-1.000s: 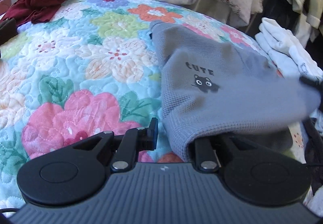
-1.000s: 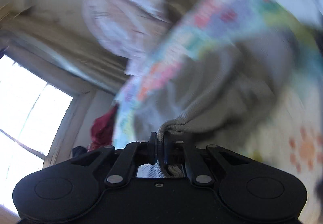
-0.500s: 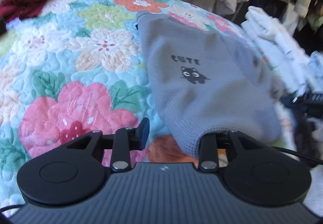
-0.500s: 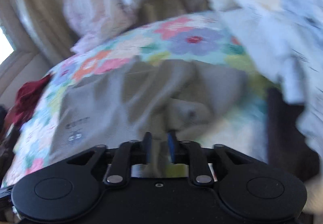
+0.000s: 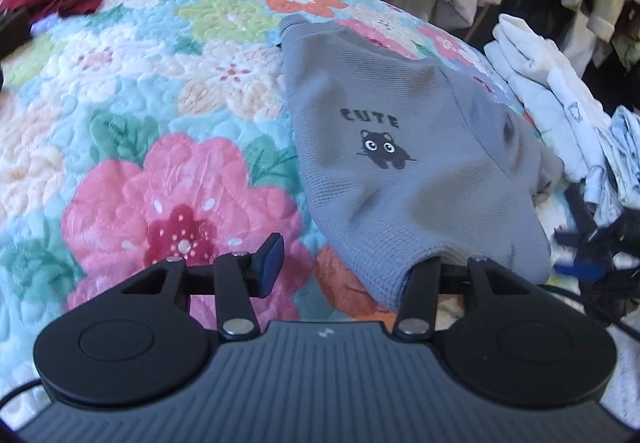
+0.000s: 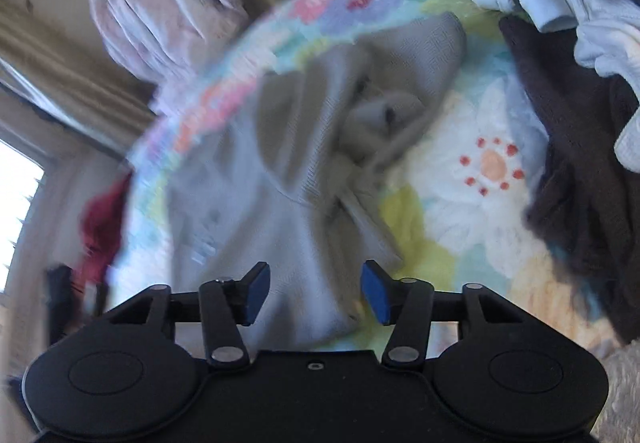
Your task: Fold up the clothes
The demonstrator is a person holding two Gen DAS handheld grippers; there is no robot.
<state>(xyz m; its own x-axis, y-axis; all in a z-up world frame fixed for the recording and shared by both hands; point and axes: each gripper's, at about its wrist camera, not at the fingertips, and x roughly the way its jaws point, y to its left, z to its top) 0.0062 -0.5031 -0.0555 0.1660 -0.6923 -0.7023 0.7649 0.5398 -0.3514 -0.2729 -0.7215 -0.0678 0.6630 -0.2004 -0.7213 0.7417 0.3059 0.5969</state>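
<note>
Both claws have just been opening over the bed. Low in its own view, the left gripper (image 5: 352,263) stands spread, its blue pad (image 5: 269,264) bare while the other finger is hidden under the hem of the grey top (image 5: 400,163), pinching nothing. Lower centre of the right wrist view, the right gripper (image 6: 316,293) gapes too, rumpled grey cloth lying loose between and beyond its pads, none of it pressed. I judge the garment was let down onto the flowered quilt (image 5: 140,123) to lie flat for folding. Its chest print, right of centre, reads "CUTE" above a small black cat.
</note>
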